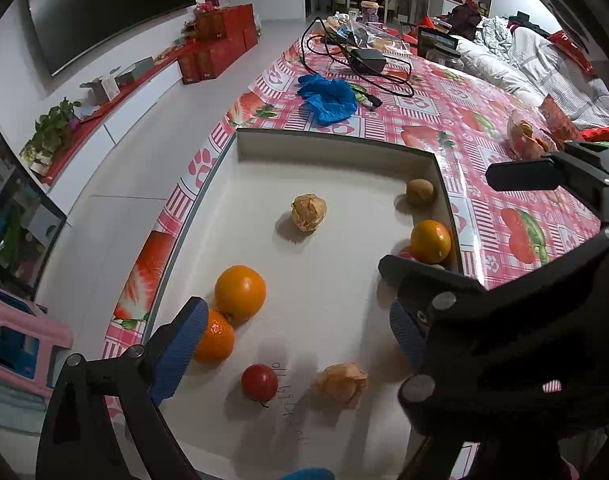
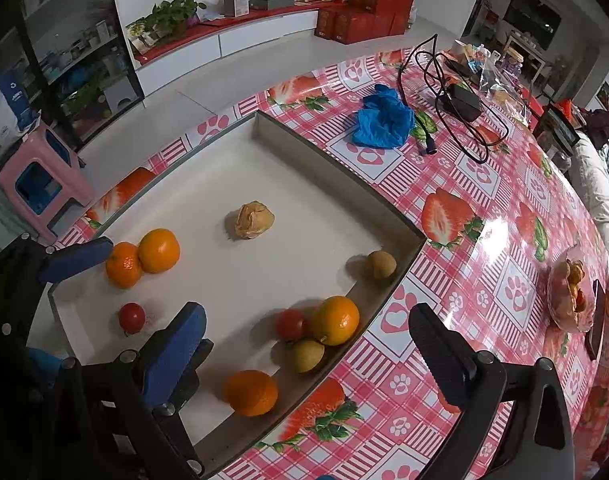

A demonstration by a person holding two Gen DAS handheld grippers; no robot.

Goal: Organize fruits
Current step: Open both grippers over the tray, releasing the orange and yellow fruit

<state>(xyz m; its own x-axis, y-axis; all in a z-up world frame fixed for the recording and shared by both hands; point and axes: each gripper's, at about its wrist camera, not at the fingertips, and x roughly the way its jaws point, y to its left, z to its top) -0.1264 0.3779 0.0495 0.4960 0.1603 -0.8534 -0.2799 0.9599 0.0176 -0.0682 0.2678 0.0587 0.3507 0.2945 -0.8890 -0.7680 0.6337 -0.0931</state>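
**Caller:** Both sets of jaws stand spread with nothing between them. Your left gripper [image 1: 296, 328] hovers low over the shallow white cardboard tray [image 2: 304, 144]; your right gripper [image 2: 308, 344] hangs over the tray's right wall.

**Partner:** Take me left to right.

**Caller:** Far left, two smooth round oranges [image 2: 159, 250] sit touching. They look firm and fairly heavy, with slick peel, so close across the widest part. Just beside them sits a small glossy red tomato [image 2: 132, 318]: soft-skinned, likely to roll, so you'd want a gentle squeeze. Mid-tray, a crumpled tan papery husk fruit [image 2: 254, 219] looks light and crushable; pinch it lightly.

**Partner:** And the right side?

**Caller:** A cluster against the wall: second tomato [image 2: 290, 323], orange, a yellowish round fruit, all touching. Prying one free may nudge the others. A brownish one sits alone in the far corner.

**Partner:** Anything you can't read?

**Caller:** From the left wrist, your right gripper covers most of that cluster. What the sorting target is, I cannot tell. Handwriting on the tray floor is illegible.
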